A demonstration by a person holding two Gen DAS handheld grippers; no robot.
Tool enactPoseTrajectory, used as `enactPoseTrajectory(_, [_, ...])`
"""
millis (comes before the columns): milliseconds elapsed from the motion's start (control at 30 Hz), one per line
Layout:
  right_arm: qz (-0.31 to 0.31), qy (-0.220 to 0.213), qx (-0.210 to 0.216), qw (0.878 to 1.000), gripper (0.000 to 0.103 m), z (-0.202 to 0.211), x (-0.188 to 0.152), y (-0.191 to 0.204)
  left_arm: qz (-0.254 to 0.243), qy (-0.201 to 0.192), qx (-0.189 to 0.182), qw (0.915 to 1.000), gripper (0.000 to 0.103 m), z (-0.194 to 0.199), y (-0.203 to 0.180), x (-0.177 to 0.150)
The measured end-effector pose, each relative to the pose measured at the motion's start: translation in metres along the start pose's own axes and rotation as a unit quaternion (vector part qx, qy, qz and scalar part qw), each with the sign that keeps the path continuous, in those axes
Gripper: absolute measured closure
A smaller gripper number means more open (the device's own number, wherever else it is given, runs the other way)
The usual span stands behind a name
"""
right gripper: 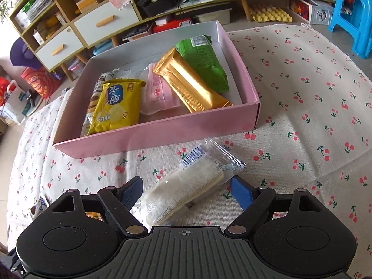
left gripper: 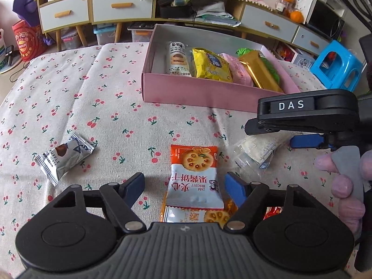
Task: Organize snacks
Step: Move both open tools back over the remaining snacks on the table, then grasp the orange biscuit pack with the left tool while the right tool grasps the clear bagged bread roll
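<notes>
An orange-and-white jam biscuit packet (left gripper: 194, 176) lies on the cherry-print cloth, on top of a second similar packet (left gripper: 216, 216). My left gripper (left gripper: 186, 183) is open and straddles it, with a gap at each blue pad. A clear-wrapped pale bar (right gripper: 186, 190) lies between the pads of my open right gripper (right gripper: 187, 191), its wrapper edges close to both. In the left wrist view the right gripper (left gripper: 274, 134) hovers over that bar (left gripper: 255, 151). Behind sits the pink box (right gripper: 151, 134) with several snacks inside. A silver truffle chocolate packet (left gripper: 62, 158) lies at the left.
A gloved hand (left gripper: 344, 181) holds the right gripper's handle. The pink box (left gripper: 197, 90) stands just beyond both packets. A blue plastic stool (right gripper: 353, 16) and a low cabinet with drawers (left gripper: 121, 7) stand past the table's far edge.
</notes>
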State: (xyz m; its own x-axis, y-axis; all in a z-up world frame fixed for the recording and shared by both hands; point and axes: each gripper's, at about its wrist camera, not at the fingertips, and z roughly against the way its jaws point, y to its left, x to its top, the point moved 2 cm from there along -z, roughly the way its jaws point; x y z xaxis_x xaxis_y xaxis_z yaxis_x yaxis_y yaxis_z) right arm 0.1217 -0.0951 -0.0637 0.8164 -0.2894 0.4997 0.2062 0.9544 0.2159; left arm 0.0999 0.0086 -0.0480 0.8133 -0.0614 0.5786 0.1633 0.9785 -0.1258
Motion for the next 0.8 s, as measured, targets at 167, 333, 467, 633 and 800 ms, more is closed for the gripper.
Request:
enactPoseTrajectory(167, [0.049, 0.004, -0.018, 0.999, 0.017, -0.002, -0.003, 0.007, -0.015, 0.000, 0.008, 0.9998, 0.035, 0.000, -0.001, 0.002])
enactPoseTrajectory(333, [0.057, 0.013, -0.014, 0.998, 0.014, 0.002, -0.005, -0.004, -0.020, 0.002, 0.017, 0.9997, 0.041, -0.002, 0.007, 0.005])
enactPoseTrajectory(467, [0.077, 0.015, -0.008, 0.997, 0.014, 0.007, -0.009, -0.016, -0.028, 0.000, 0.018, 0.9994, 0.041, 0.000, 0.016, 0.006])
enactPoseTrajectory(633, [0.099, 0.017, -0.001, 0.995, 0.014, 0.016, -0.016, -0.036, -0.036, -0.007, 0.017, 0.9992, 0.041, 0.003, 0.030, 0.005])
enactPoseTrajectory(800, [0.099, 0.017, -0.002, 0.995, 0.014, 0.023, -0.019, -0.057, -0.042, -0.011, 0.021, 0.9988, 0.038, 0.006, 0.042, 0.003])
